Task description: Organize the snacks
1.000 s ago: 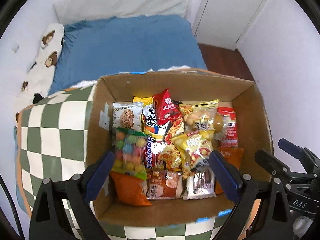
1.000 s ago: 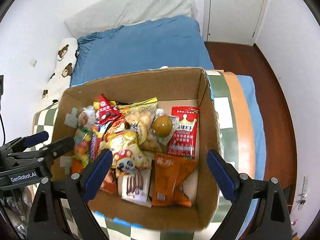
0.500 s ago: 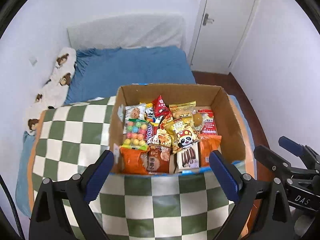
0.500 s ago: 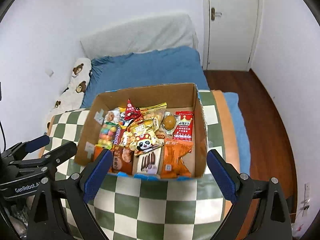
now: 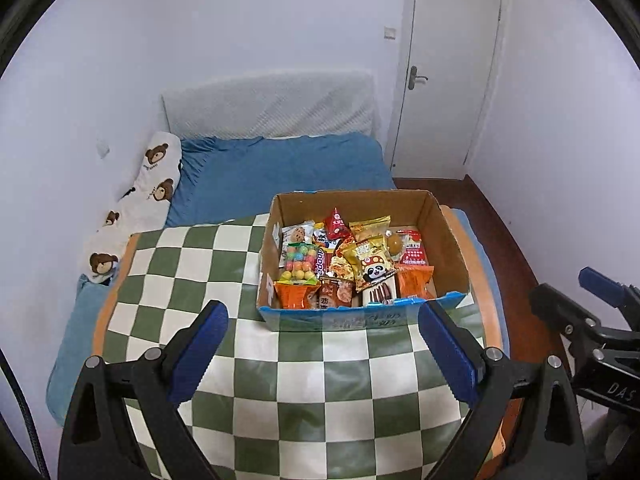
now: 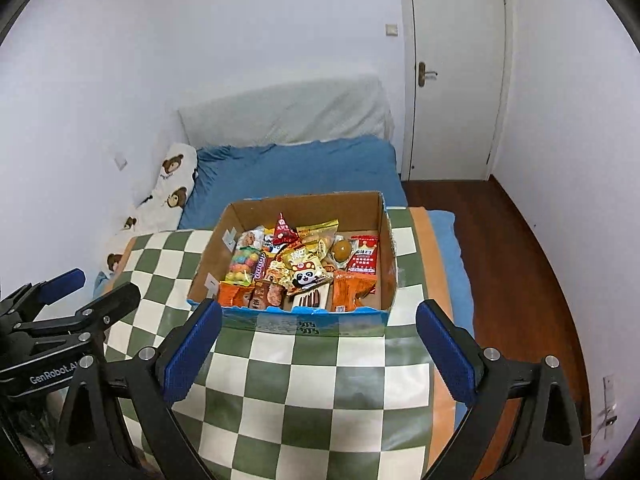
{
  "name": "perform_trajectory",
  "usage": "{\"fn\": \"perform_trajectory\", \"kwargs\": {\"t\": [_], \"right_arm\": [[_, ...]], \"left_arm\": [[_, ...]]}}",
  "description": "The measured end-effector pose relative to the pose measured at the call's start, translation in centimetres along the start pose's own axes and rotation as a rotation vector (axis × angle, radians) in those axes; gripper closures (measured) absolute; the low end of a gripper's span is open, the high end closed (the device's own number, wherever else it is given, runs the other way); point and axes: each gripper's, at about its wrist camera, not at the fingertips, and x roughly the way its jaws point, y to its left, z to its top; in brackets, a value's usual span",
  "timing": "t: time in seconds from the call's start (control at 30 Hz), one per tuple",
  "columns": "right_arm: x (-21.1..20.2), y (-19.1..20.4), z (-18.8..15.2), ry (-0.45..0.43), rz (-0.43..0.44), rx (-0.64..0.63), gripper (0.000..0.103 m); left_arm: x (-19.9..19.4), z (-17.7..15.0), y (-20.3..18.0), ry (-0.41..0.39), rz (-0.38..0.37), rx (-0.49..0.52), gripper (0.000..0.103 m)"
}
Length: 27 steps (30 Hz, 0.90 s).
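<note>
Both hands empty, one box of snacks ahead on the checked cloth.

Left view: my left gripper (image 5: 320, 354) has its fingers spread wide, pinching nothing. The box (image 5: 362, 321) sits well ahead on the checked cloth (image 5: 256, 384); I count one box and roughly a dozen packets, overlapping too much to number exactly. The candy bag (image 5: 299, 262) and panda bag (image 5: 374, 268) look light, soft and crinkly, likely slippery; I would pinch a sealed edge, not the puffed middle.

Right view: my right gripper (image 6: 318, 350) is spread too, and empty. One egg pouch (image 6: 342, 249) looks fragile; the two orange packs (image 6: 352, 289) lie flat at the near wall.
</note>
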Motion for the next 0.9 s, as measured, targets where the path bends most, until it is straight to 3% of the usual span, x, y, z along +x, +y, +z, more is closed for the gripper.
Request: {"fn": "perform_trajectory", "kwargs": {"t": [0.43, 0.63, 0.9], "right_arm": [[-5.3, 0.9, -0.9, -0.077, -0.012, -0.027, 0.002], [-5.0, 0.9, -0.8, -0.071, -0.016, -0.027, 0.002], [-1.4, 0.0, -0.5, -0.043, -0.056, -0.014, 0.002]], "left_arm": [[-4.3, -0.8, -0.2, -0.064, -0.002, -0.002, 0.006], [-3.4, -0.9, 0.0, -0.061, 0.000, -0.014, 0.006], [-1.2, -0.3, 0.0, -0.068, 0.021, -0.028, 0.001]]}}
